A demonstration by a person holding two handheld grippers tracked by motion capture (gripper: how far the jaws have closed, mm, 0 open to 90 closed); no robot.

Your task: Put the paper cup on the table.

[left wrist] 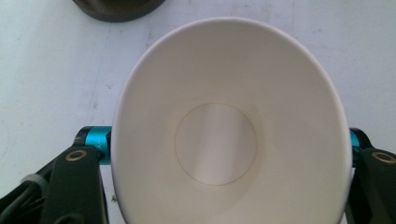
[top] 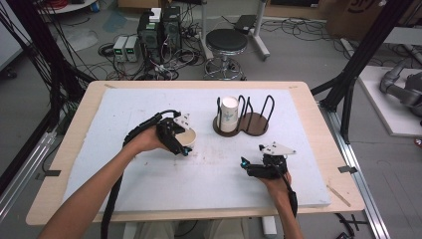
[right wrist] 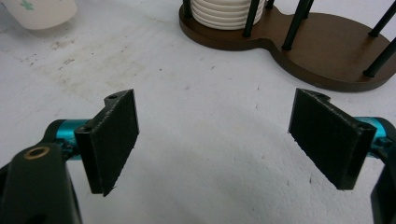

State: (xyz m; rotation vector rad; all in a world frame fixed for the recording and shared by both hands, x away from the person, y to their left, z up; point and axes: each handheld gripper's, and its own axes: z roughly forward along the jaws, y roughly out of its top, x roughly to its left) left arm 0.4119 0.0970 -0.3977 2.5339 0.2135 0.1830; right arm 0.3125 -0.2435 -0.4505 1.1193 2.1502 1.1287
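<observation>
Left hand-held gripper (top: 183, 144) apparently tilted, clamps a paper cup (left wrist: 231, 126); right hand-held gripper (right wrist: 231, 140) gapes wide.

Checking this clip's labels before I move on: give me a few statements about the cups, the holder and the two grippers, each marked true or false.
1. The left gripper holds a paper cup. True.
2. The right gripper is shut on a cup. False: its jaws stand wide apart with nothing between them.
3. The held cup is full of liquid. False: the left gripper view looks straight down to its bare bottom.
4. A stack of cups stands in the left bay of the holder. True.
5. The holder's right bay also has cups. False: that bay is bare.
</observation>
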